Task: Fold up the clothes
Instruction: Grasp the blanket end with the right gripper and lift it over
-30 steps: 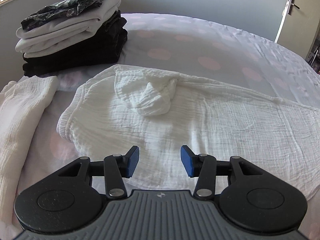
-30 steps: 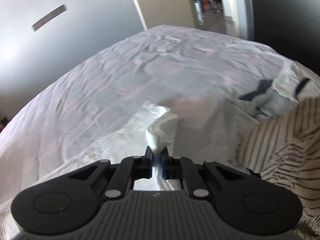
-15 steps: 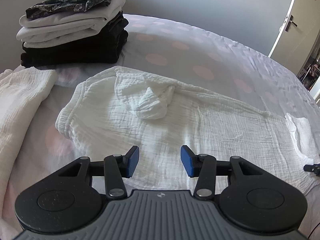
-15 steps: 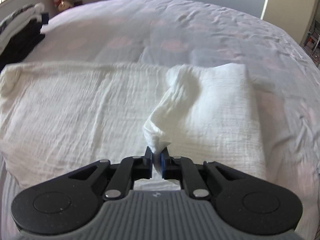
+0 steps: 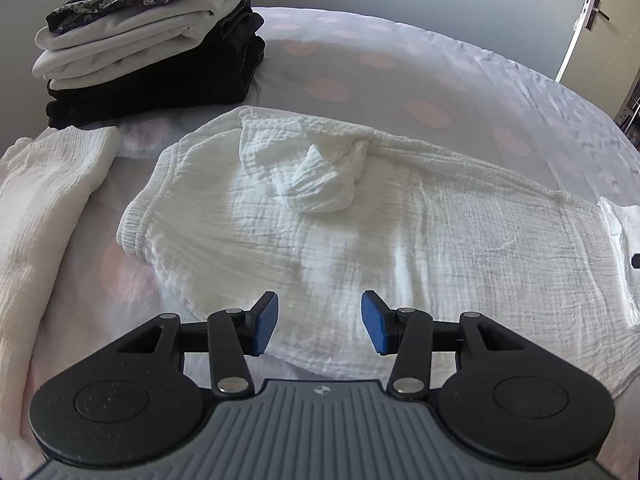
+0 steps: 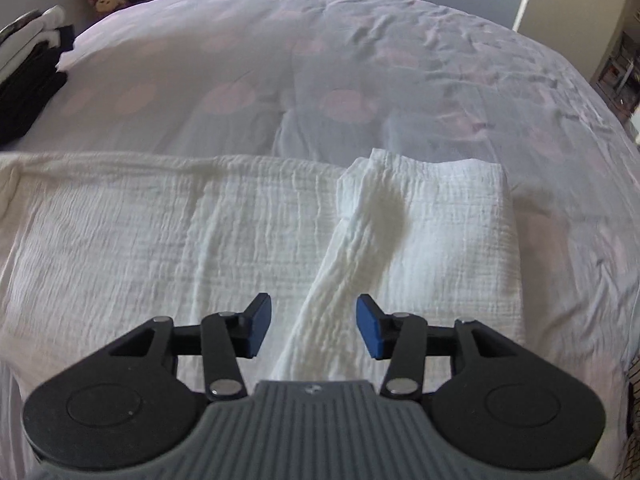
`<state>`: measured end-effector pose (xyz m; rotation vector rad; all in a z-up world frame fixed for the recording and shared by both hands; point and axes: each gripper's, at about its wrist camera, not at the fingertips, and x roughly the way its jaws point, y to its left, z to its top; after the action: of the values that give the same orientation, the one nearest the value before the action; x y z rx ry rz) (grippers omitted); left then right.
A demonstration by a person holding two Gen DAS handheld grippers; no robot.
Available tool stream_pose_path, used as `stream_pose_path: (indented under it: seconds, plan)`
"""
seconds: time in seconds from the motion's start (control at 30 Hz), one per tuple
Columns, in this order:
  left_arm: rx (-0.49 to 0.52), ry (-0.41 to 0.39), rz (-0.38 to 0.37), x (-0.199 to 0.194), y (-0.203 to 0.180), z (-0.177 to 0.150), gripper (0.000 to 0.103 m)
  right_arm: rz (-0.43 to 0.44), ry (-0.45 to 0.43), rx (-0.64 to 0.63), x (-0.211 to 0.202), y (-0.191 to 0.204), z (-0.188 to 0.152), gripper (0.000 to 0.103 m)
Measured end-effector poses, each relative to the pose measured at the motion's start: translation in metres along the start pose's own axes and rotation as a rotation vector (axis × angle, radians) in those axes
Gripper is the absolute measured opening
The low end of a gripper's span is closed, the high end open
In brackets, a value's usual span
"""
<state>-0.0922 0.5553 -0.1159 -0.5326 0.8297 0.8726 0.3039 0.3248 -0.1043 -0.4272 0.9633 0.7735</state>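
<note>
A white crinkled garment (image 5: 400, 240) lies spread across the bed, with one sleeve folded in and bunched (image 5: 320, 184) near its far edge. My left gripper (image 5: 318, 326) hovers open over the garment's near edge, nothing between its blue pads. In the right wrist view the same garment (image 6: 140, 240) lies flat, and its other sleeve (image 6: 360, 240) is folded across it toward me. My right gripper (image 6: 312, 328) has its jaws opening; the sleeve's end lies between the pads, which no longer press on it.
A stack of folded clothes (image 5: 152, 44), dark below and pale above, stands at the far left of the bed. Another white garment (image 5: 44, 208) lies at the left. The bedsheet (image 6: 320, 60) with pink dots stretches beyond. A door (image 5: 600, 20) is at far right.
My right gripper swung across with the sleeve pinched, laid it over the garment, and its jaws have now parted from it. The left gripper stayed open and nearly still.
</note>
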Motion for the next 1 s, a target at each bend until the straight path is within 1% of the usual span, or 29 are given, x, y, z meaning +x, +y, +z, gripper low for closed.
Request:
stream_pose_path:
  seconds: [0.1, 0.17, 0.27, 0.33, 0.4, 0.43, 0.47, 0.5, 0.57, 0.6, 0.73, 0.93, 1.0]
  plan:
    - [-0.01, 0.005, 0.009, 0.002, 0.005, 0.0, 0.054, -0.009, 0.027, 0.133, 0.026, -0.007, 0.017, 0.051]
    - [-0.015, 0.01, 0.012, 0.005, 0.007, 0.0, 0.054, -0.038, 0.049, 0.184, 0.042, -0.01, 0.02, 0.051]
    - [-0.015, 0.014, 0.008, 0.008, 0.008, 0.001, 0.054, -0.06, 0.076, 0.214, 0.055, -0.014, 0.02, 0.051]
    - [-0.012, 0.016, 0.005, 0.01, 0.008, 0.002, 0.054, -0.054, 0.08, 0.225, 0.059, -0.016, 0.017, 0.05]
    - [-0.007, 0.019, 0.002, 0.013, 0.007, 0.002, 0.054, -0.037, 0.072, 0.241, 0.059, -0.022, 0.013, 0.043]
    - [-0.006, 0.022, 0.002, 0.014, 0.007, 0.002, 0.054, -0.025, 0.069, 0.259, 0.058, -0.027, 0.012, 0.037]
    - [-0.006, 0.023, 0.001, 0.014, 0.008, 0.002, 0.054, -0.013, 0.065, 0.277, 0.058, -0.032, 0.01, 0.03]
    - [-0.007, 0.024, 0.001, 0.014, 0.009, 0.002, 0.054, -0.001, 0.062, 0.296, 0.057, -0.037, 0.008, 0.027]
    - [-0.012, 0.021, 0.002, 0.012, 0.011, 0.002, 0.054, 0.033, 0.057, 0.337, 0.054, -0.049, 0.005, 0.015]
    - [-0.016, 0.018, 0.004, 0.011, 0.012, 0.002, 0.054, 0.05, 0.053, 0.354, 0.053, -0.053, 0.004, 0.012]
    - [-0.028, 0.007, 0.004, 0.005, 0.017, 0.005, 0.054, 0.105, 0.033, 0.391, 0.039, -0.062, 0.003, 0.009]
    - [-0.059, 0.022, -0.002, 0.001, 0.03, 0.009, 0.054, 0.17, -0.006, 0.395, -0.002, -0.05, 0.022, 0.009]
    - [-0.077, 0.019, -0.02, -0.002, 0.036, 0.011, 0.054, 0.202, -0.014, 0.397, -0.019, -0.04, 0.03, 0.009]
